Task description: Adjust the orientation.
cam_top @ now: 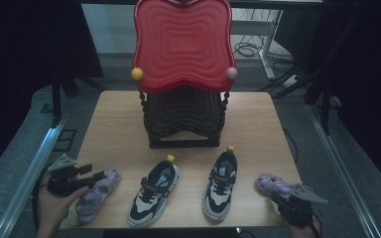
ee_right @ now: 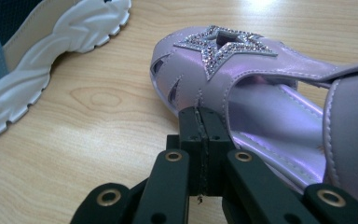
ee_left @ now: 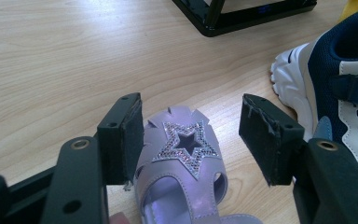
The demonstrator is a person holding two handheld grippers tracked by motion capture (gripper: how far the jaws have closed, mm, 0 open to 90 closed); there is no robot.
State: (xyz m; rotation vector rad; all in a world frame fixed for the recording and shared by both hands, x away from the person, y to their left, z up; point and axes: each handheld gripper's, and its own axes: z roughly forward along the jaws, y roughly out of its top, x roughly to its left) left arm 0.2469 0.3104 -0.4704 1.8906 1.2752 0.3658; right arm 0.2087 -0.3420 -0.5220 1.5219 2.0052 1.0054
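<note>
The left gripper [ee_left: 191,140] has its jaws wide apart, with the toe of the left purple sandal [ee_left: 186,163] between them; one pad touches its side. The right gripper [ee_right: 200,135] has its jaws pressed together, empty, at the rim of the right purple sandal [ee_right: 261,93].

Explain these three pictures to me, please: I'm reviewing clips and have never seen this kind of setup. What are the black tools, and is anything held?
A person sits at a wooden table and holds a hand-held two-jaw tool in each hand; there is no robot arm. The high view looks down from above. The other two pictures come from cameras that ride on the tools.

On the table stand a red and black shoe rack, two navy and white sneakers, and two purple sandals with star trim.

The left gripper is open, its jaws either side of the left sandal's toe. The right gripper is shut, empty, its tip at the edge of the right sandal.
</note>
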